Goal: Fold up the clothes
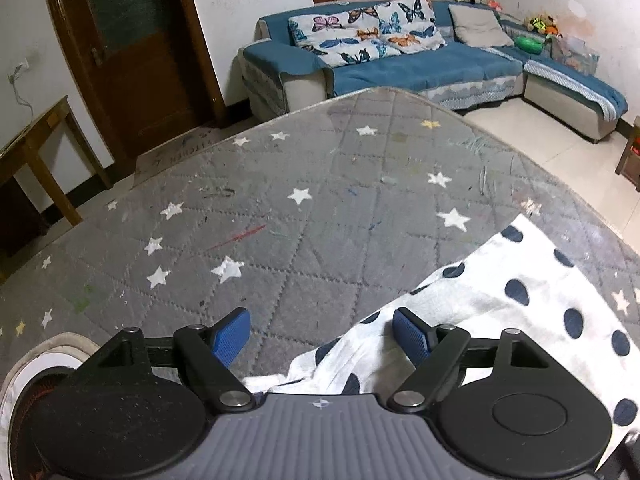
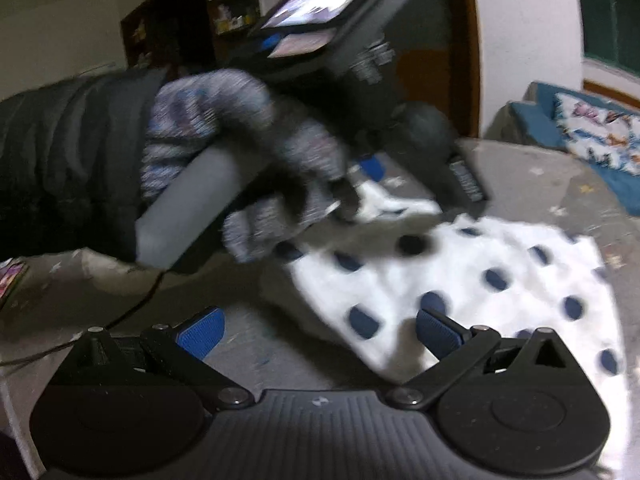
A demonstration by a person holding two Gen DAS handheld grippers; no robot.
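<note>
A white garment with dark blue dots (image 1: 500, 312) lies on a grey quilted mat with stars (image 1: 280, 208). My left gripper (image 1: 322, 336) hovers open over the garment's left edge; its right pad sits above the cloth and its left pad above bare mat. In the right wrist view the same garment (image 2: 472, 276) is blurred and spreads to the right. My right gripper (image 2: 319, 334) is open, its right finger over the cloth's near corner. A gloved hand (image 2: 240, 148) holds the left gripper above the garment's far side, where one blue pad (image 2: 372, 166) shows.
A blue sofa (image 1: 400, 68) with butterfly cushions stands beyond the mat. A brown door (image 1: 132, 60) and a wooden side table (image 1: 36, 152) are at the left, and tiled floor (image 1: 560, 148) at the right. A thin cable (image 2: 132, 312) trails from the left gripper's handle.
</note>
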